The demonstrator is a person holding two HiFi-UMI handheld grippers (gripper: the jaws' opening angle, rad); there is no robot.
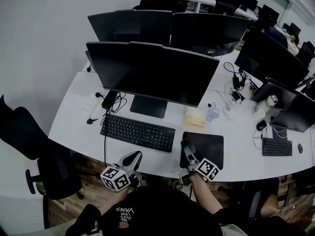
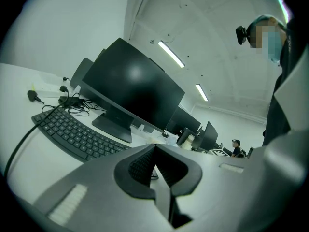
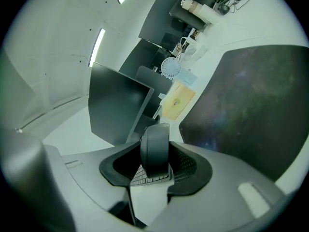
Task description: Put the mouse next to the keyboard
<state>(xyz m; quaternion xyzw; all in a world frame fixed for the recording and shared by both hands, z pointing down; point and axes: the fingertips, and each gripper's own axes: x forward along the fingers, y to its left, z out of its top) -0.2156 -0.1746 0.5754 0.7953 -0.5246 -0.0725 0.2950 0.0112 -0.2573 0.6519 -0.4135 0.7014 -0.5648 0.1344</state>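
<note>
A dark mouse [image 3: 155, 149] stands on edge between the pads of my right gripper [image 3: 155, 154], which is shut on it. In the head view this gripper [image 1: 187, 151] hangs over the left edge of the black mouse pad [image 1: 209, 149], with the mouse [image 1: 186, 145] at its tip. The black keyboard [image 1: 138, 132] lies to the left of the pad, in front of the monitor. My left gripper [image 1: 135, 157] hovers at the table's front edge below the keyboard, its jaws shut with nothing in them. The left gripper view shows the keyboard [image 2: 72, 132] beyond those closed jaws [image 2: 154, 149].
A big monitor [image 1: 152, 73] stands behind the keyboard, with cables and a power strip [image 1: 91, 103] at its left. A yellow packet [image 1: 195, 118] lies behind the pad. Further right are other monitors, a small keyboard [image 1: 276, 146] and another mouse [image 1: 300, 148]. An office chair [image 1: 49, 166] stands at left.
</note>
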